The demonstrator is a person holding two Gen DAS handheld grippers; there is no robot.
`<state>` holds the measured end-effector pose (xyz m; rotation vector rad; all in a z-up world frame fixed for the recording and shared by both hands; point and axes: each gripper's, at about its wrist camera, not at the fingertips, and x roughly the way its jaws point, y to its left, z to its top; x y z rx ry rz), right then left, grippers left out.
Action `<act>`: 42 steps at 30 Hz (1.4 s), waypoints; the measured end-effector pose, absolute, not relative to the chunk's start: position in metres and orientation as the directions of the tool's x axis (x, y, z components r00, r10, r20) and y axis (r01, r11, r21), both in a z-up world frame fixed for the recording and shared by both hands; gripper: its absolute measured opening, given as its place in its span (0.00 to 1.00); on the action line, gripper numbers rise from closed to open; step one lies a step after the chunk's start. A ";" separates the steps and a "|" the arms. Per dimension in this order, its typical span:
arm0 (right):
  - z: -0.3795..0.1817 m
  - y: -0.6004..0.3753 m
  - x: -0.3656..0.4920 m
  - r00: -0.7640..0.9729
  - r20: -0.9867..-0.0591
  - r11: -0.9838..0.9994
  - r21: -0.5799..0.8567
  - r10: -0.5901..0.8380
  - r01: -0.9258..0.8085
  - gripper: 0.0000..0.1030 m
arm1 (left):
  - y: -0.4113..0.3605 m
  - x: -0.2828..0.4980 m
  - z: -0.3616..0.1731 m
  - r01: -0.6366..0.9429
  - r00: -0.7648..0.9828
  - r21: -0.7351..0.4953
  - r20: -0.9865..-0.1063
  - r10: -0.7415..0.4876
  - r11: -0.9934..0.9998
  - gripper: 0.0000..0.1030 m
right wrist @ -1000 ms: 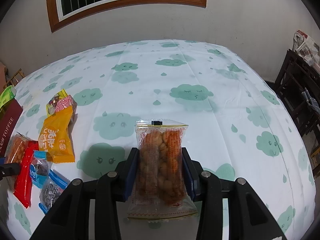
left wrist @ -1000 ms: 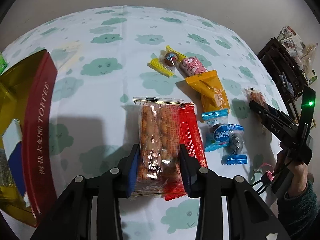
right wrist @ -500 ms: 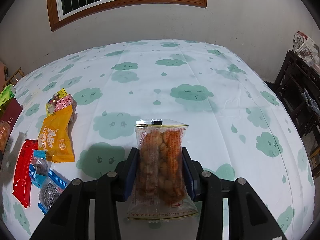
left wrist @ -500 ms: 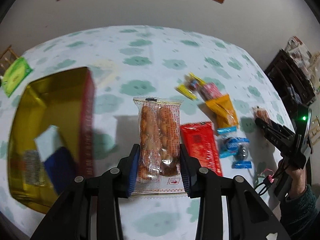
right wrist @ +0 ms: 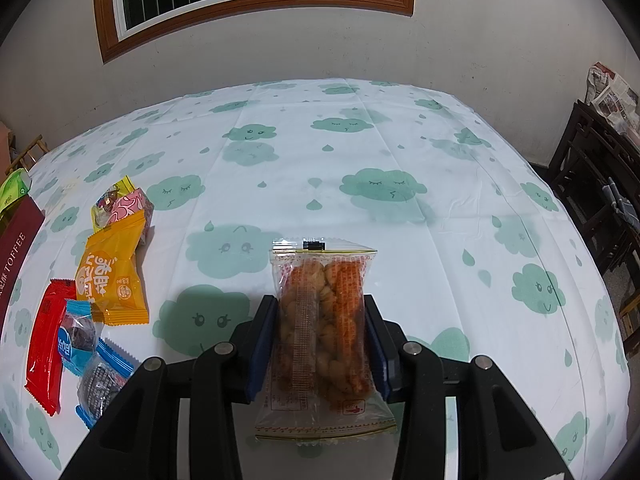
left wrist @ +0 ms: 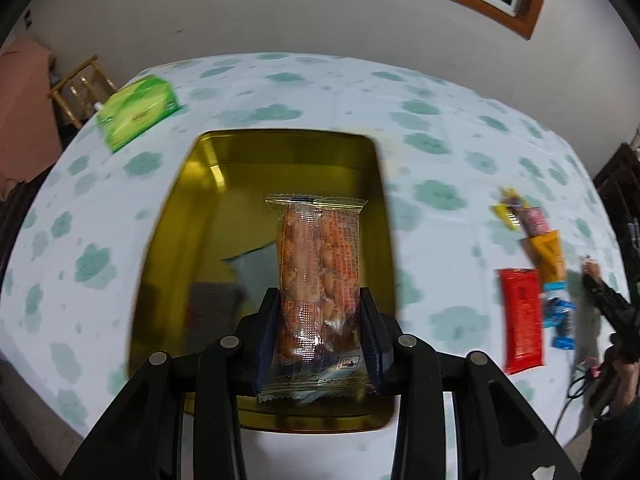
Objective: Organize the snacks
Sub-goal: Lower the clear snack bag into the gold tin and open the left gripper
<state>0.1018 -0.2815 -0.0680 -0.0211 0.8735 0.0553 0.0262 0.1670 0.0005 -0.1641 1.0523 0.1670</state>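
Note:
My left gripper [left wrist: 319, 304] is shut on a clear packet of fried twists [left wrist: 318, 256], held in the air over the open gold tin [left wrist: 172, 216]. Blurred wrapped items lie on the tin's floor under the packet. My right gripper [right wrist: 320, 312] is shut on a second clear twist packet [right wrist: 322, 308] above the cloud-print tablecloth. Loose snacks lie in a row on the cloth: a red packet [right wrist: 46, 340], two blue-wrapped sweets [right wrist: 78, 338], an orange packet [right wrist: 112, 276], a pink sweet [right wrist: 130, 206] and a yellow-wrapped one [right wrist: 106, 200]. In the left wrist view the right gripper [left wrist: 600, 296] shows at the far right.
A green box [left wrist: 136, 112] sits on the cloth beyond the tin. The tin's dark red side reading TOFFEE [right wrist: 16, 244] is at the left edge of the right wrist view. A dark wooden rack [right wrist: 596, 188] stands off the table's right. A wooden chair [left wrist: 80, 88] stands beyond its left.
My left gripper has carried its twist packet leftward from above the red packet to over the gold tin, rising slightly. The right gripper and its packet have stayed still.

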 end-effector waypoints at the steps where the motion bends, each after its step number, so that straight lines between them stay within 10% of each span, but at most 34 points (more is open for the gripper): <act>1: -0.068 -0.282 0.102 0.641 -0.767 0.998 0.004 0.040 -0.057 0.42 | 0.172 0.026 -0.001 -0.220 0.480 -0.041 -0.874 0.072 0.975 0.33; 42: -0.068 -0.286 0.102 0.640 -0.767 0.998 0.005 0.042 -0.060 0.43 | 0.221 0.011 -0.036 -0.251 0.374 0.034 -0.918 0.130 0.967 0.37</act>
